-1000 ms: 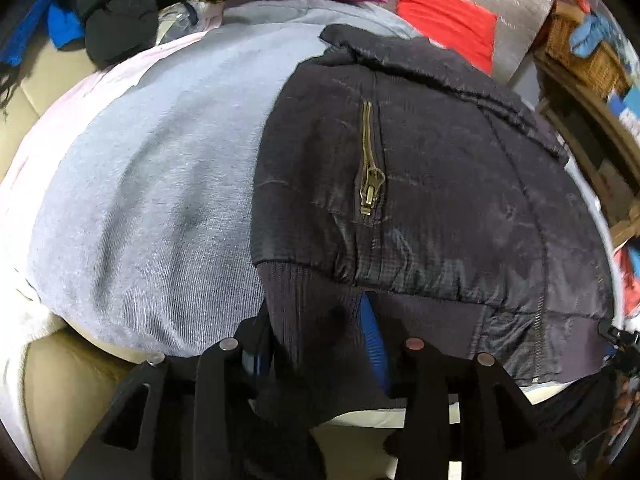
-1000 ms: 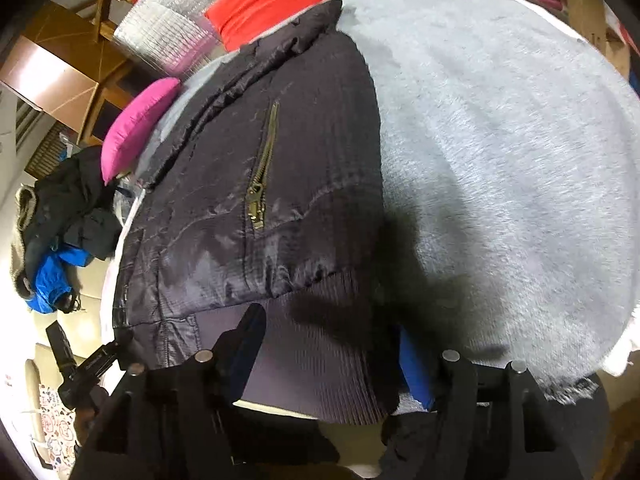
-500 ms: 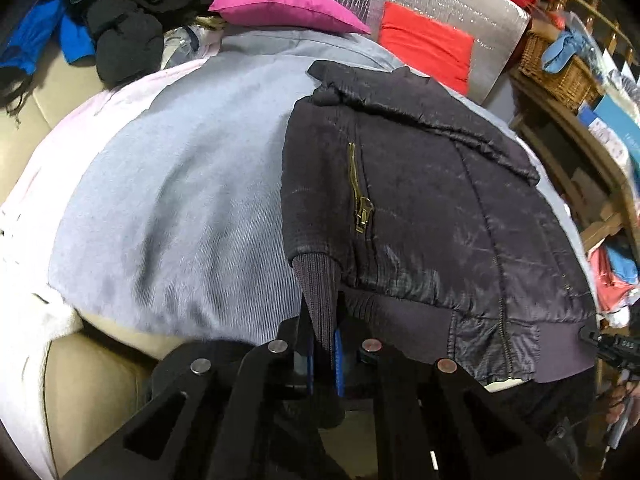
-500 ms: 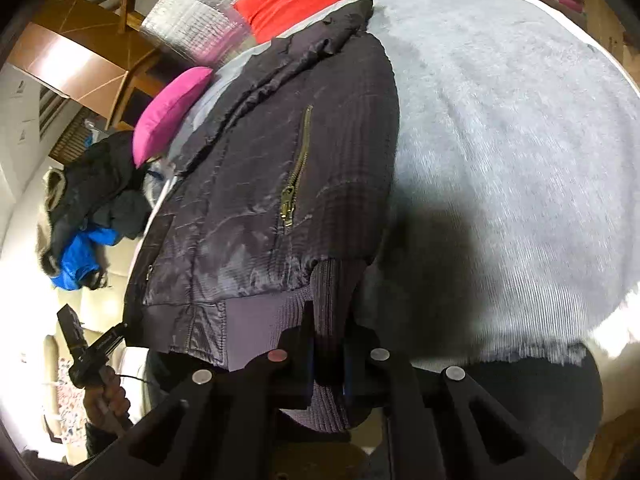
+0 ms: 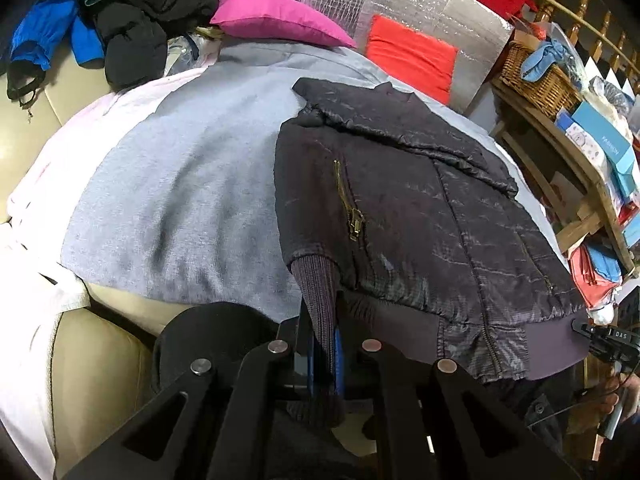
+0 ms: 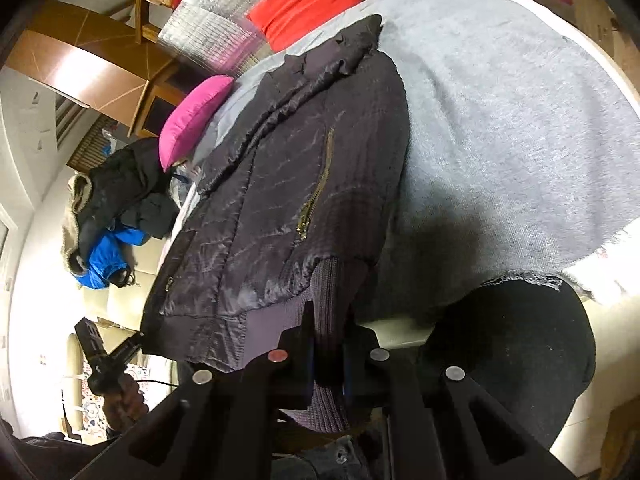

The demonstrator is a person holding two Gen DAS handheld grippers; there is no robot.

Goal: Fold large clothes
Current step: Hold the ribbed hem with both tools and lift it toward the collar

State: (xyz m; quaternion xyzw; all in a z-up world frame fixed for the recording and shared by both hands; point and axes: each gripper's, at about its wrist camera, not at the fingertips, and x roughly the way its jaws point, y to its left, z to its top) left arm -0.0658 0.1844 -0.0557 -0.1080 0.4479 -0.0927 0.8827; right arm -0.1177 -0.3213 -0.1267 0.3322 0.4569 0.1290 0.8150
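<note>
Left wrist view: left gripper [image 5: 324,354] clenched on jacket [image 5: 420,216] ribbed hem; right gripper [image 6: 328,360] likewise, zipper [image 6: 316,196] at 12 o'clock.

Left of the dark jacket [image 5: 420,216] I have open room over the bare grey blanket [image 5: 180,184]. Farther back the pink cushion [image 5: 276,20] and a heap of dark clothes [image 5: 136,20] block me. To the right, a cluttered wooden shelf [image 5: 576,168] with its wicker basket [image 5: 536,76] crowds the edge.
</note>
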